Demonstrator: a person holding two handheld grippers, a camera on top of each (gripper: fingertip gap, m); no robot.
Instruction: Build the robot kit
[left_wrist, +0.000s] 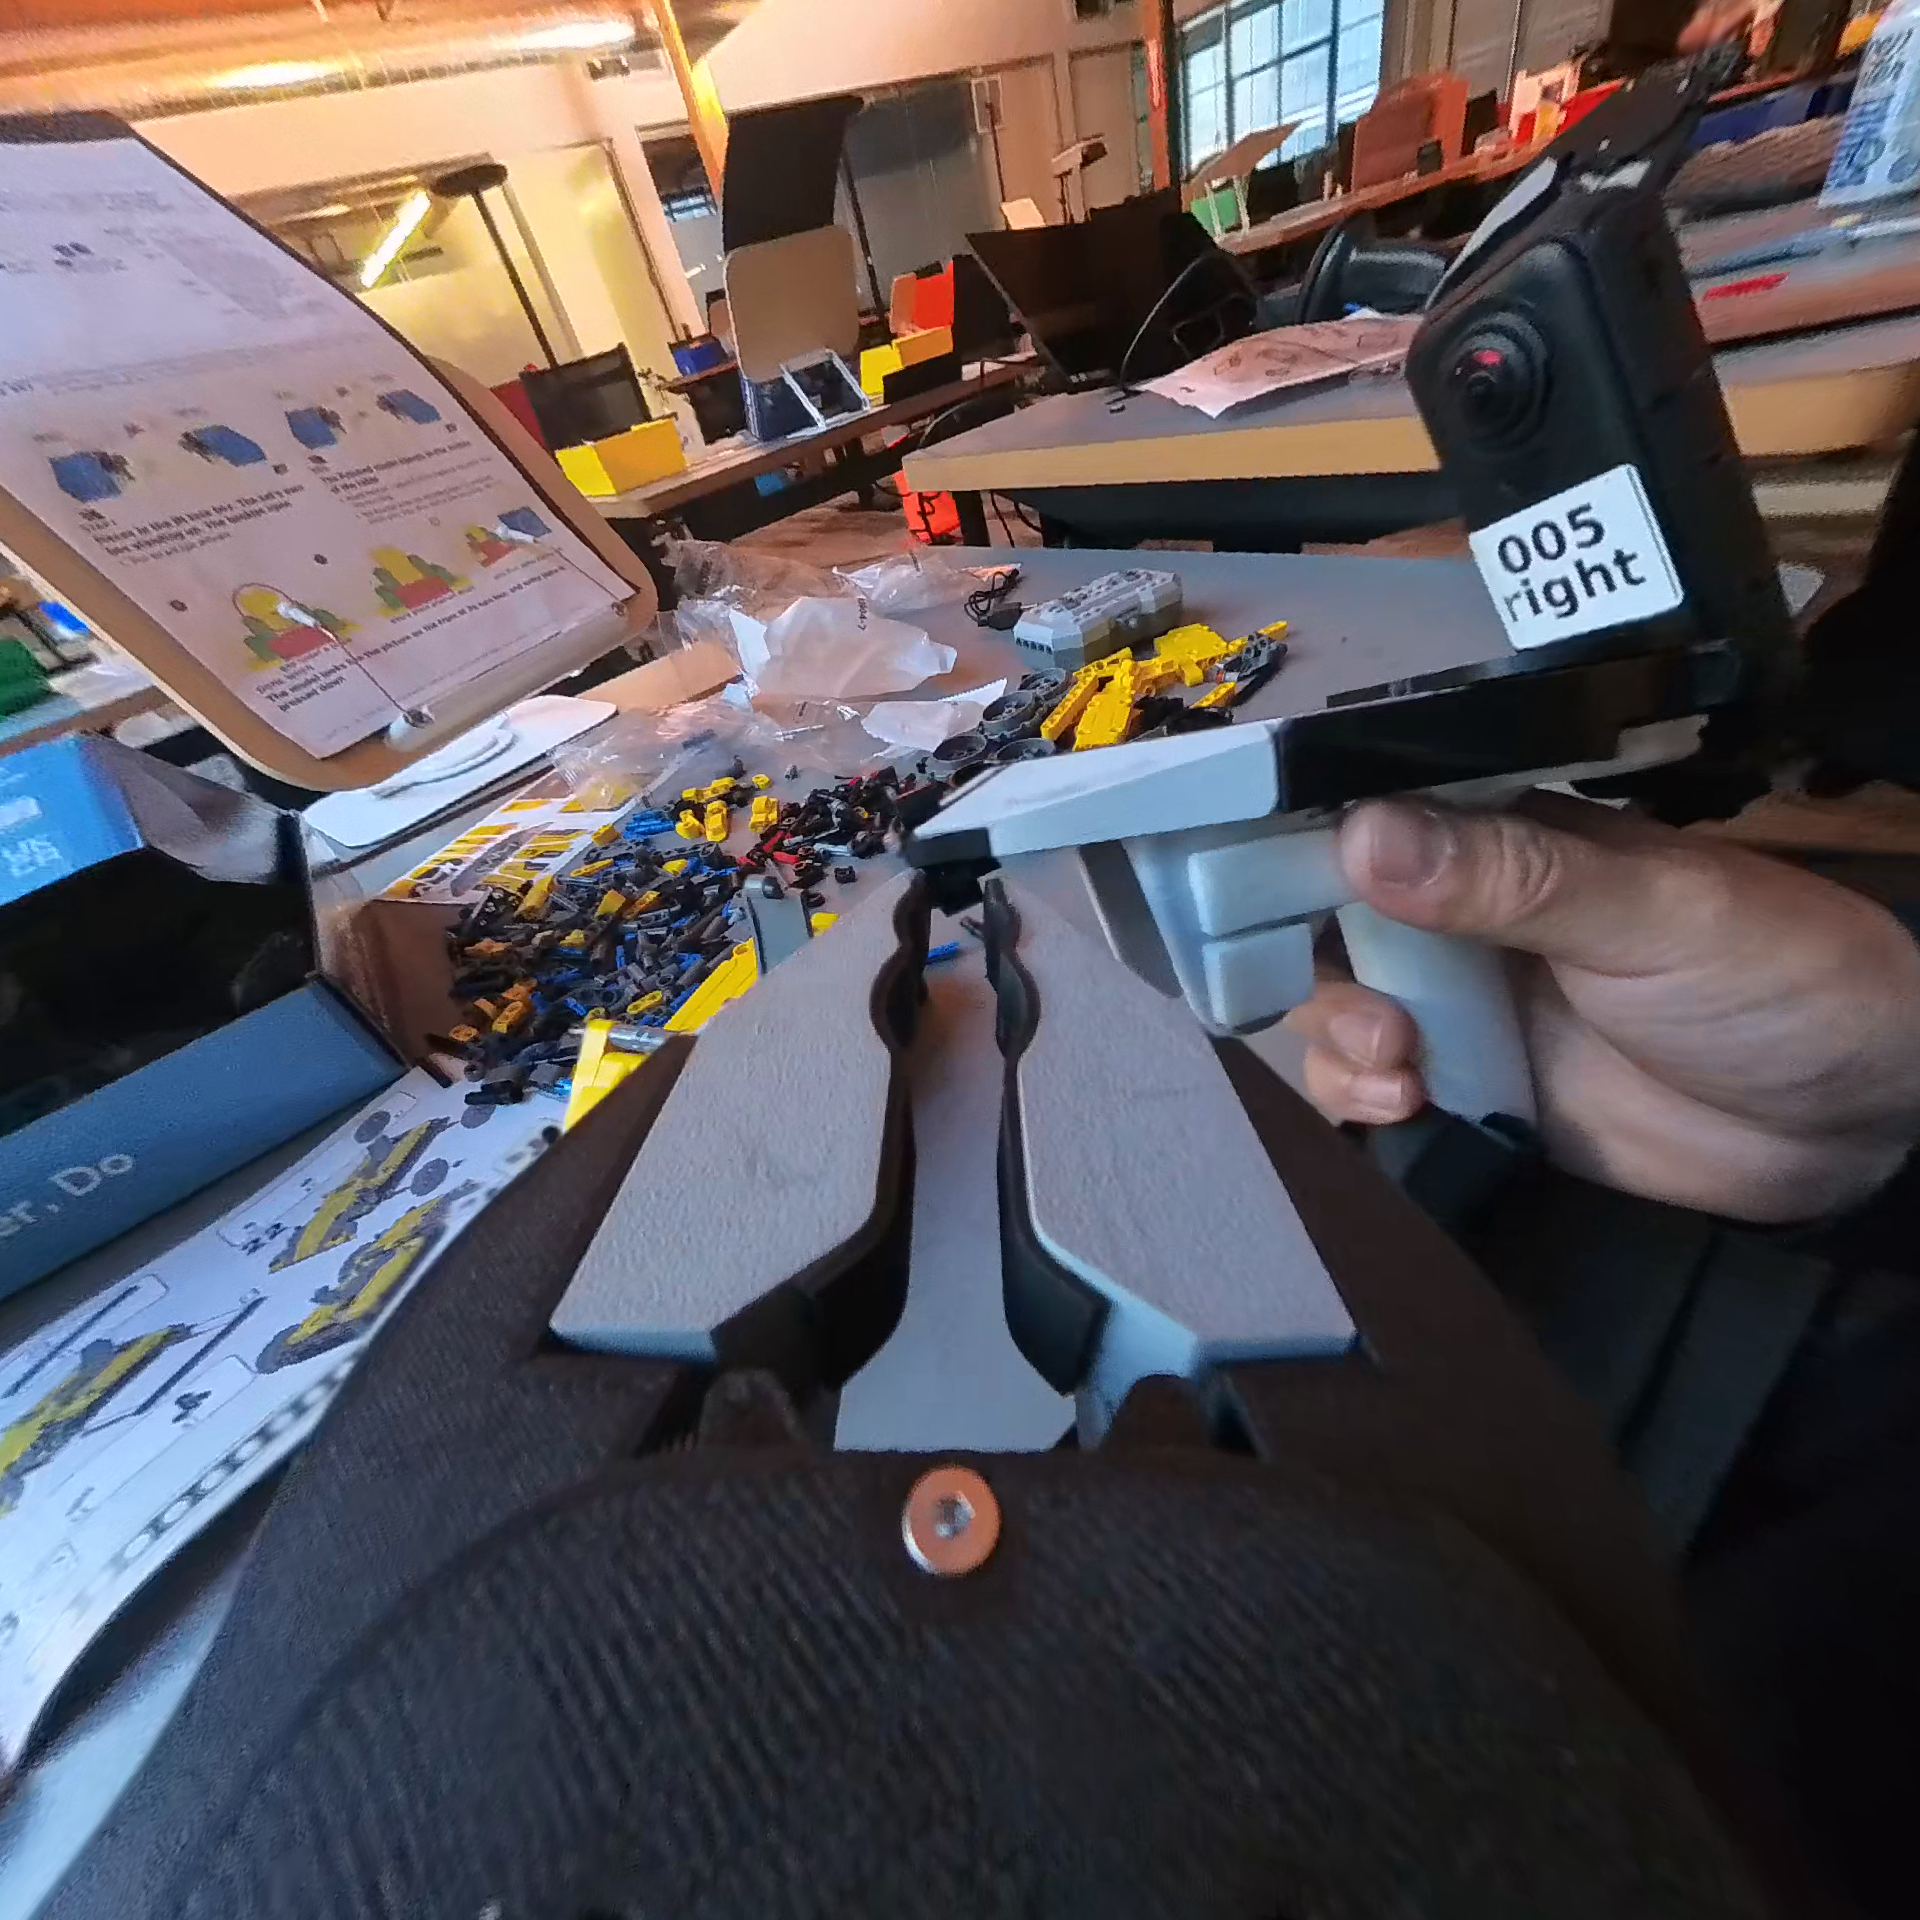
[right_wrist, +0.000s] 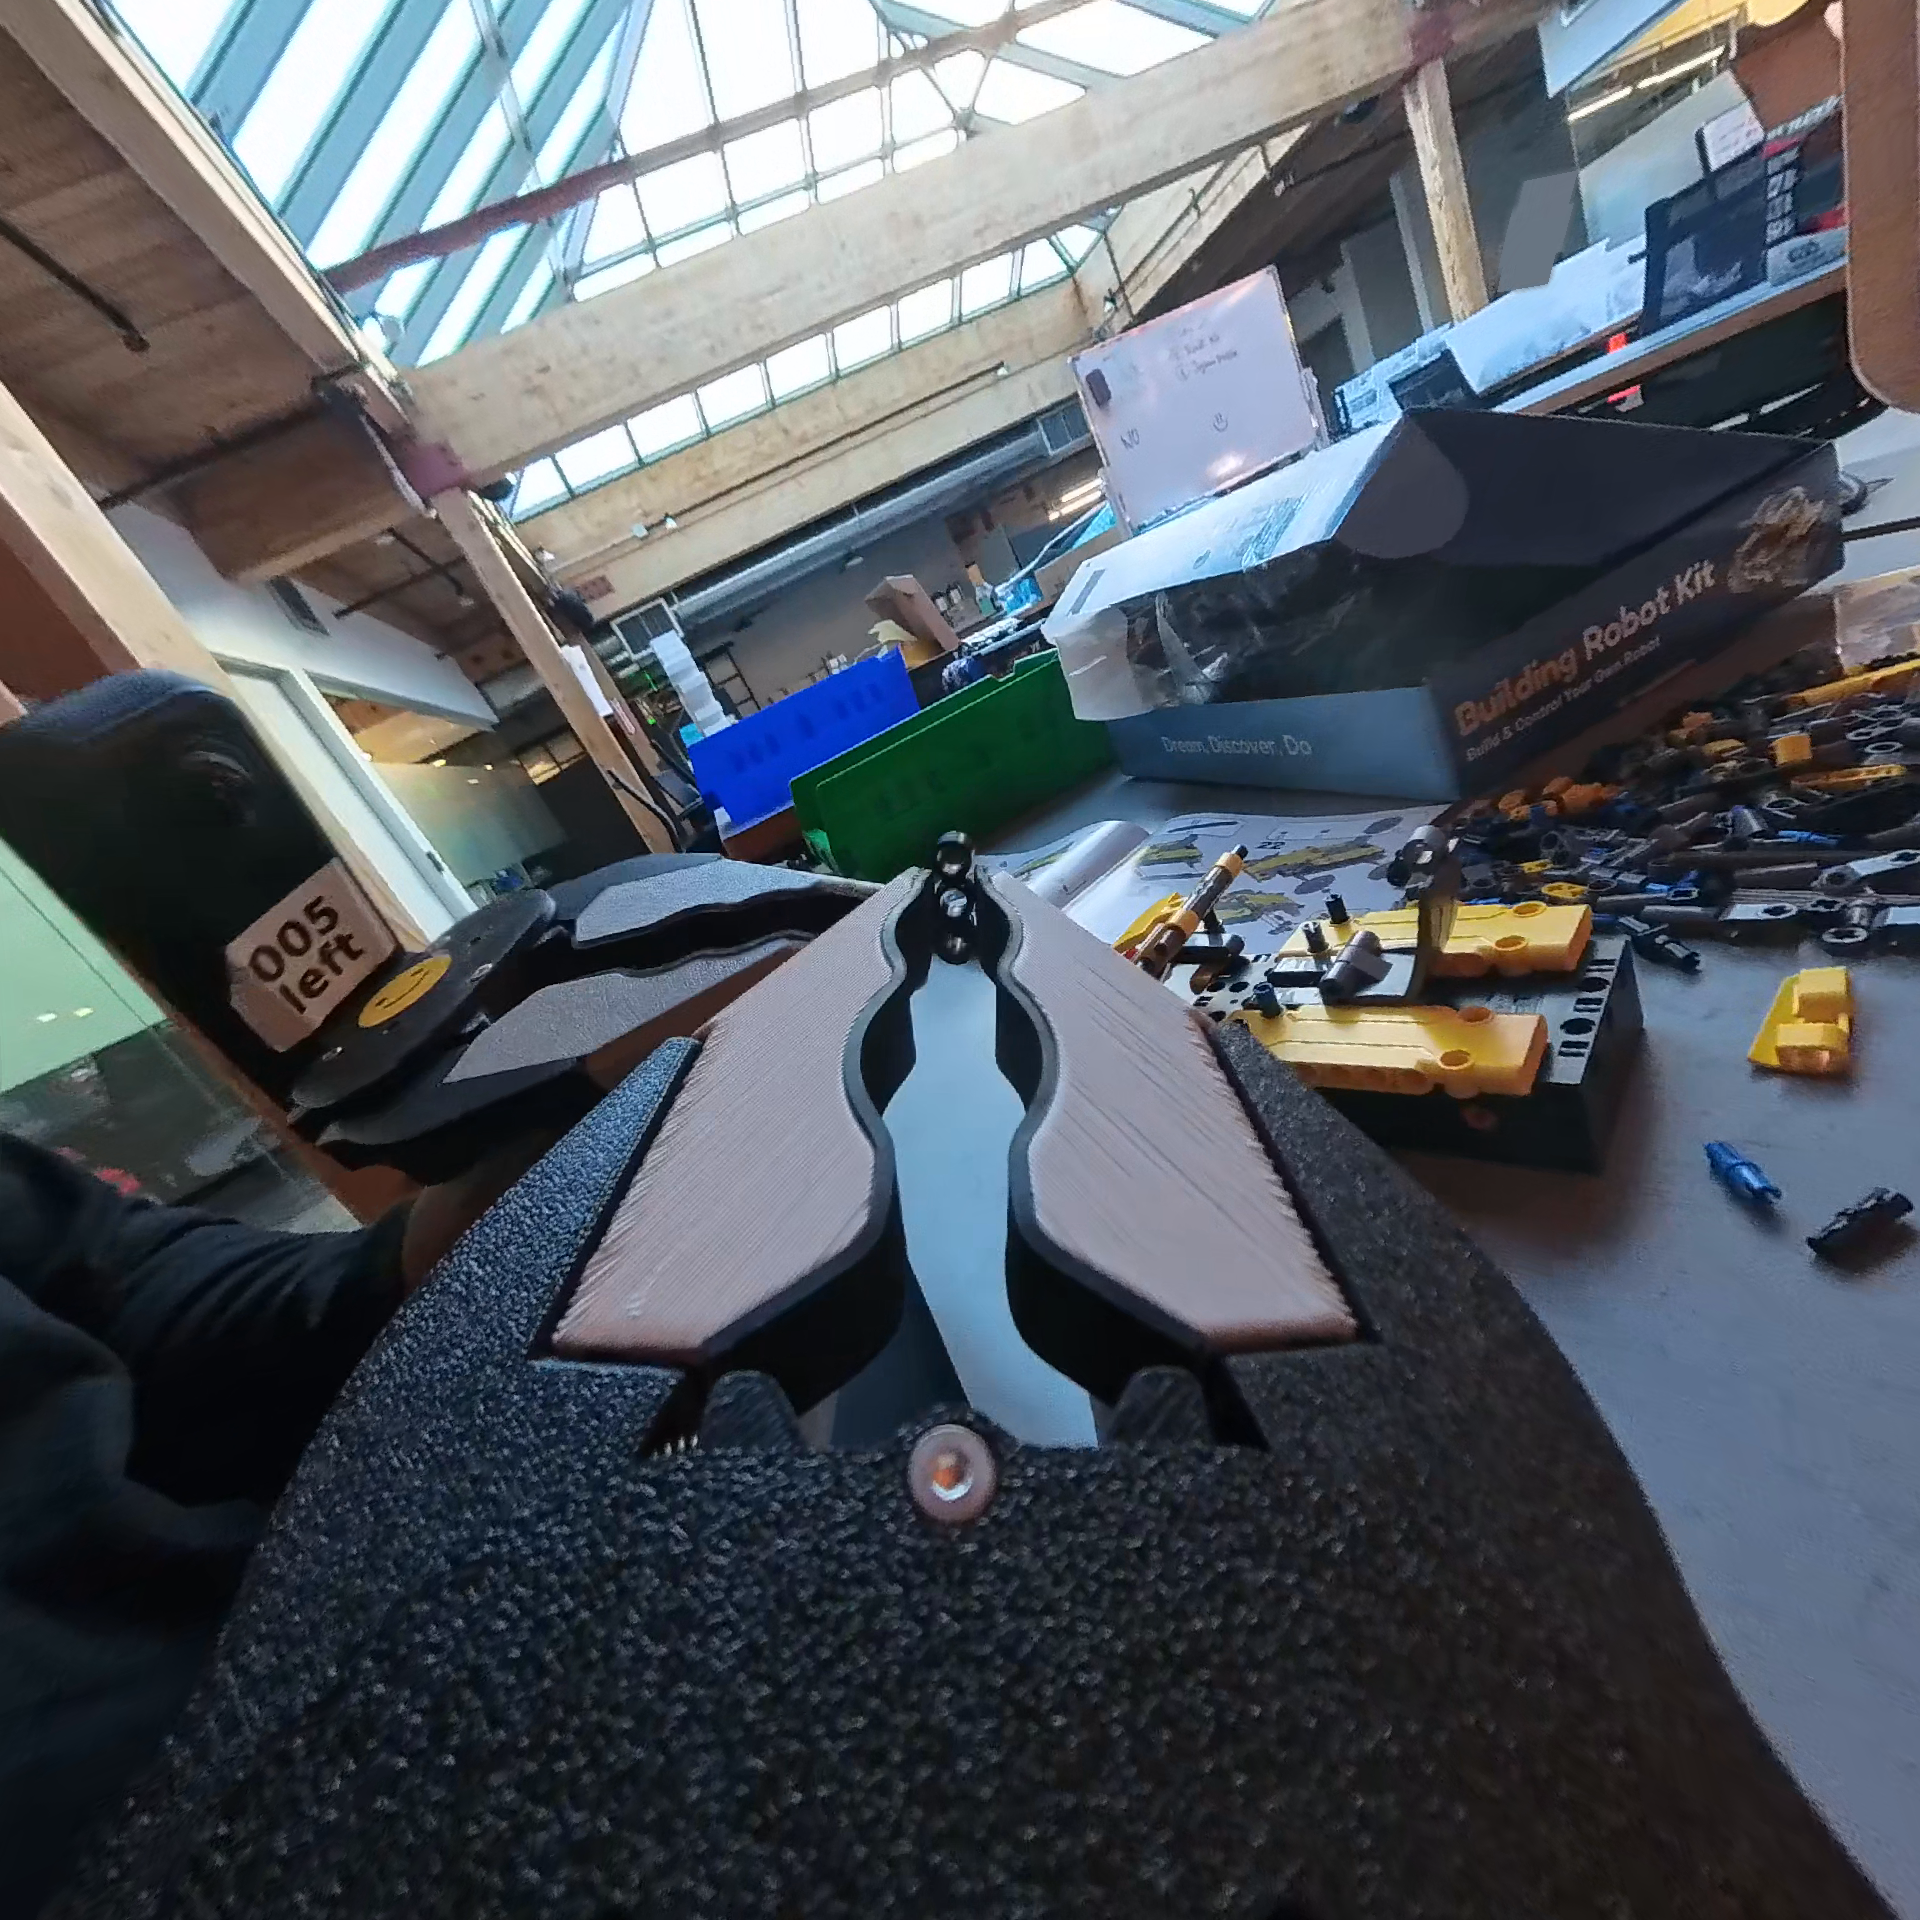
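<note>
My right gripper (right_wrist: 951, 904) is shut on a small black studded piece (right_wrist: 951, 868) that sticks out past its tips, held above the table. In the left wrist view it reaches in from the right (left_wrist: 920, 844), held by a hand (left_wrist: 1662, 1008). My left gripper (left_wrist: 953, 899) meets it tip to tip; its jaws stand a narrow gap apart with the same black piece (left_wrist: 951, 891) between them. The left gripper also shows in the right wrist view (right_wrist: 821, 925). A black base with yellow beams (right_wrist: 1434, 997) sits on the table to the right.
A pile of small black, yellow and blue parts (left_wrist: 623, 935) lies beside an open booklet (left_wrist: 260, 1247) and a kit box (right_wrist: 1507, 644). A tilted board with an instruction sheet (left_wrist: 260, 468) stands at the left. A grey hub (left_wrist: 1101, 613), plastic bags (left_wrist: 831, 644) and a loose yellow piece (right_wrist: 1803, 1018) lie around. Both grippers' tips are close together, under 4 cm apart.
</note>
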